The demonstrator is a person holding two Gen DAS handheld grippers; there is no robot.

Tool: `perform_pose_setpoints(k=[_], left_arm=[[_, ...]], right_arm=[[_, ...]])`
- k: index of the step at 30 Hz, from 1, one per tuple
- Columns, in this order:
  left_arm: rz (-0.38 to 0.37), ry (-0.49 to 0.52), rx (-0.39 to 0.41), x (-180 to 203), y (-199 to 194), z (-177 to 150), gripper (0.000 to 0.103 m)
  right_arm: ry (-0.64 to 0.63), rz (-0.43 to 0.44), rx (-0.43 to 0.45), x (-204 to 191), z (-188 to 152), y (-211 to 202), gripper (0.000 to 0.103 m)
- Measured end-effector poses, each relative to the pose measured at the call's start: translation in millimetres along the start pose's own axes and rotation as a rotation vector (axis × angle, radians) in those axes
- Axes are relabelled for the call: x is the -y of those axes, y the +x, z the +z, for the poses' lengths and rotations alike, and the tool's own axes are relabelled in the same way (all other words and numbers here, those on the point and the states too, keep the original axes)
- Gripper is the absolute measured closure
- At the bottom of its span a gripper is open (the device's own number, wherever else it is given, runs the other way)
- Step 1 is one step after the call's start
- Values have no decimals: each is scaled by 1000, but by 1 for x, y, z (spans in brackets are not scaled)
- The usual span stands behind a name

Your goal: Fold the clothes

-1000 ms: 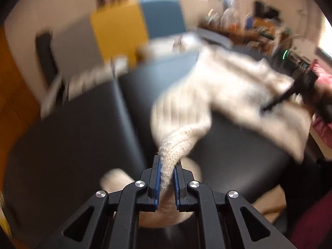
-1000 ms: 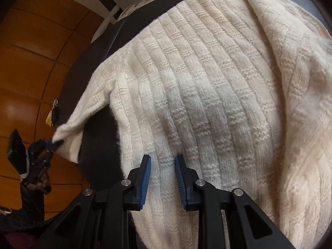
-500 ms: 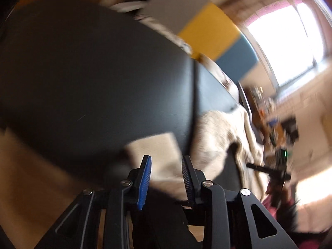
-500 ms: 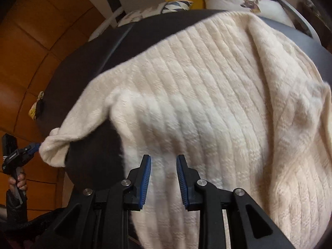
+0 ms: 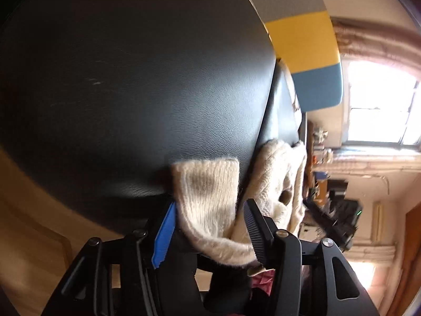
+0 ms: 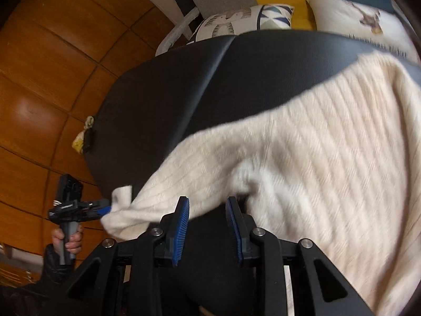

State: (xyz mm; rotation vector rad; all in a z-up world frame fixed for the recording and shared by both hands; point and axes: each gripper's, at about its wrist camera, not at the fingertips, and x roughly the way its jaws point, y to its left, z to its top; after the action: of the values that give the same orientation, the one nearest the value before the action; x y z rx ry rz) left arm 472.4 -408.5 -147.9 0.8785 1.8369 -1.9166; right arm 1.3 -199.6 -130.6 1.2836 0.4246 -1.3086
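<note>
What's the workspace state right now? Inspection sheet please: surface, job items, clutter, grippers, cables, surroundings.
Surface: black padded surface, seam across it, mostly bare on its left part.
Job's things: cream knit sweater spread over the surface's right part; its sleeve cuff lies at the near edge.
Clutter: small yellow-and-black item at the surface's left edge.
Grippers: left gripper open, cuff loose between its fingers; right gripper open, nothing between its fingers.
Cables: nothing seen.
Surroundings: two printed pillows behind the surface; wood-panel wall; bright window.
</note>
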Motion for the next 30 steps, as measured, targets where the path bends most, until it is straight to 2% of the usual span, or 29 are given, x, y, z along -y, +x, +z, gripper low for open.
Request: perform_pose_setpoints(k=[2, 4, 5, 6, 7, 8, 10, 15, 17, 21, 27, 28, 29, 30], left_arm=[[2, 16, -13, 8, 1, 1, 41], [-5, 11, -28, 10, 8, -1, 41], [2, 13, -30, 11, 10, -2, 51], [31, 25, -22, 14, 10, -4, 76], [54, 36, -7, 15, 10, -6, 88], [62, 44, 21, 15, 9, -8, 94], [72, 66, 79, 16, 6, -12, 95], [-12, 189, 267, 44, -21, -20, 95], [-61, 230, 329, 53, -34, -22, 95], [-101, 267, 391, 57, -52, -27, 95], [-84, 240, 391, 39, -59, -31, 95], [-79, 227, 389, 37, -56, -28, 95], [-78, 215, 389, 37, -53, -26, 95], [-85, 205, 394, 39, -49, -21, 95]], right_arm=[[-60, -49, -43, -6, 22, 9, 73], [-118, -95, -93, -11, 43, 19, 72], [-180, -125, -126, -17, 51, 25, 69], [-259, -158, -165, -26, 58, 32, 69], [-337, -190, -203, -35, 65, 39, 68], [-397, -215, -243, -41, 68, 48, 68], [-496, -255, -325, -51, 69, 66, 67], [-743, -353, -531, -74, 73, 112, 59], [-765, -379, -597, -71, 73, 127, 59], [-735, -383, -493, -68, 85, 107, 58], [-682, -378, -305, -65, 104, 70, 59], [-673, -377, -274, -65, 108, 64, 65], [-664, -376, -243, -64, 111, 58, 77], [-654, -374, -212, -64, 114, 51, 82]])
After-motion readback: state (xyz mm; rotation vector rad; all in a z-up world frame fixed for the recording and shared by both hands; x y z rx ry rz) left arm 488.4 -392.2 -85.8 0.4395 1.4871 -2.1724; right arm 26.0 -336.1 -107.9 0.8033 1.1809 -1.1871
